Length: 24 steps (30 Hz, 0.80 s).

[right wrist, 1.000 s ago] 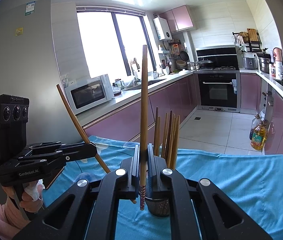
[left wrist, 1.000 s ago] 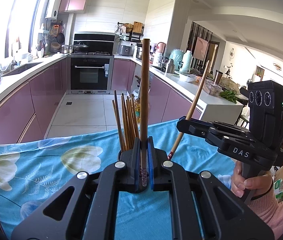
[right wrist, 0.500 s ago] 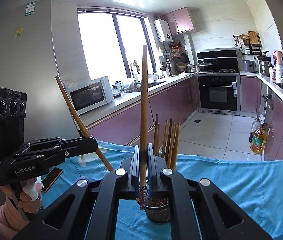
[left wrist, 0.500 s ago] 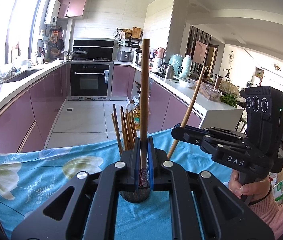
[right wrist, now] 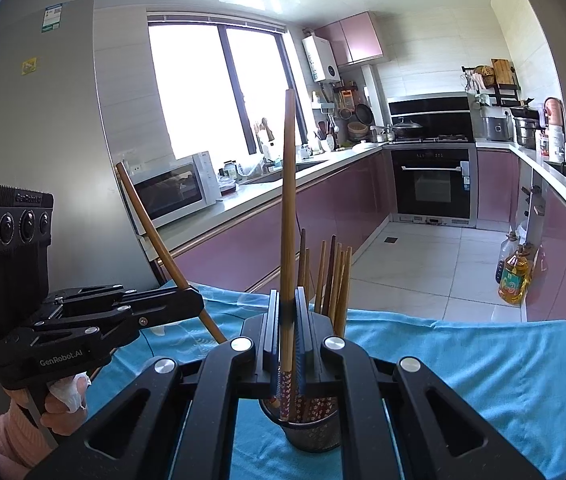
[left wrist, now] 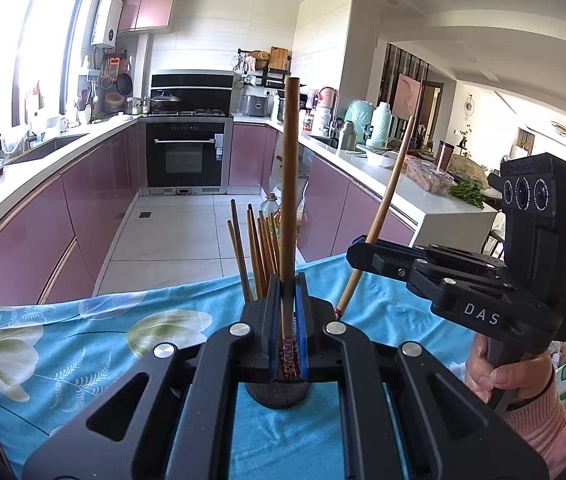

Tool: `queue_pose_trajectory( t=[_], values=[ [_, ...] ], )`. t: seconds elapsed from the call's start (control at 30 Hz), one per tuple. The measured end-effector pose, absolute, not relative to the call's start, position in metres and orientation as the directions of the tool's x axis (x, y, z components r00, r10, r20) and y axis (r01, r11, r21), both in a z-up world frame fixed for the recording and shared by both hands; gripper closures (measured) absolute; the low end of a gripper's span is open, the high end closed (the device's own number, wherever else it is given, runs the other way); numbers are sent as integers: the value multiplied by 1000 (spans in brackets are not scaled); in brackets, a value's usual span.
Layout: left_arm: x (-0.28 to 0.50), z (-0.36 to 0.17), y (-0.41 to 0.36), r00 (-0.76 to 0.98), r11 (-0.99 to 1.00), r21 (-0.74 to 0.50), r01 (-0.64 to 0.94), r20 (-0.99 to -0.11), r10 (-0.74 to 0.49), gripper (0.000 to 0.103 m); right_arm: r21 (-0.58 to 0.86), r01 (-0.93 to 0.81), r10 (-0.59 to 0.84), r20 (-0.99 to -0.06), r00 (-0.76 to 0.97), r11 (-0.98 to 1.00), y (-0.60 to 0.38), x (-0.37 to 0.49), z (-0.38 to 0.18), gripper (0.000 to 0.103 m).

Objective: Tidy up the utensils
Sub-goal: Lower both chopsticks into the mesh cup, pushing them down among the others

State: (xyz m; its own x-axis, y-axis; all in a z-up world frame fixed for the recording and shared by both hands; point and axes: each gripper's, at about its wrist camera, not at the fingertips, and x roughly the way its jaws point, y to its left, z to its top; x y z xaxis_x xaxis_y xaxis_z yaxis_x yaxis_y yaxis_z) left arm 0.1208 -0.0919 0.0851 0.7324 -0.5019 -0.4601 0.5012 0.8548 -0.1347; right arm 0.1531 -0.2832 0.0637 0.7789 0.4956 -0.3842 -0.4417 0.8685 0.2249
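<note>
A dark mesh utensil cup [left wrist: 277, 394] [right wrist: 315, 436] with several wooden chopsticks [left wrist: 257, 248] [right wrist: 333, 276] stands on the blue floral cloth [left wrist: 83, 344]. My left gripper [left wrist: 287, 312] is shut on one upright chopstick [left wrist: 290, 184], patterned end down just above the cup. My right gripper [right wrist: 287, 316] is shut on another upright chopstick [right wrist: 287, 200], its patterned tip at the cup's mouth. Each gripper shows in the other's view, the right [left wrist: 357, 254] and the left [right wrist: 193, 300], each with its chopstick slanted.
The cloth-covered table [right wrist: 463, 360] ends at a tiled kitchen floor with pink cabinets. Oil bottles [right wrist: 515, 276] stand on the floor at right. A microwave [right wrist: 171, 192] and oven [right wrist: 433, 184] lie beyond.
Both grippers have risen and drawn in over the cup, which now shows below the jaws. Both chopsticks stay gripped and upright.
</note>
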Motion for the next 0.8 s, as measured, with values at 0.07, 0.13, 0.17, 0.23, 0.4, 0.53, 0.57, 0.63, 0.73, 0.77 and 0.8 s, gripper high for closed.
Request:
queue_pose_trajectory(
  t=[0.07, 0.13, 0.17, 0.23, 0.4, 0.53, 0.57, 0.63, 0.73, 0.77, 0.8],
  values=[
    [122, 85, -92, 730, 854, -136, 502, -463, -502, 95, 226, -439, 494, -387, 779, 869, -283, 154, 63, 97],
    [123, 83, -92, 730, 854, -134, 502, -465, -502, 95, 229, -437, 494, -389, 778, 870, -284, 156, 62, 97],
    [123, 84, -92, 730, 855, -135, 501, -464, -502, 95, 229, -436, 493, -390, 778, 870, -284, 156, 62, 97],
    [123, 83, -93, 730, 855, -135, 501, -465, -501, 95, 230, -435, 492, -392, 778, 871, -285, 158, 61, 97],
    [127, 83, -95, 729, 857, -131, 498, -473, -496, 95, 233, -429, 488, -396, 778, 873, -285, 161, 59, 97],
    [128, 81, -95, 729, 860, -130, 494, -477, -491, 95, 234, -423, 483, -403, 777, 875, -285, 163, 56, 97],
    [128, 80, -94, 729, 861, -130, 492, -479, -489, 95, 234, -422, 482, -404, 777, 876, -285, 164, 56, 97],
    [129, 79, -94, 728, 861, -130, 491, -483, -487, 95, 235, -419, 481, -406, 777, 877, -285, 165, 55, 97],
    [132, 78, -97, 725, 863, -131, 488, -490, -484, 95, 237, -416, 479, -410, 776, 878, -285, 166, 53, 97],
    [133, 77, -97, 723, 863, -132, 488, -492, -484, 95, 238, -415, 478, -412, 776, 878, -285, 166, 53, 97],
    [133, 76, -97, 723, 863, -132, 487, -494, -483, 95, 239, -414, 478, -413, 775, 878, -285, 167, 53, 97]
  ],
)
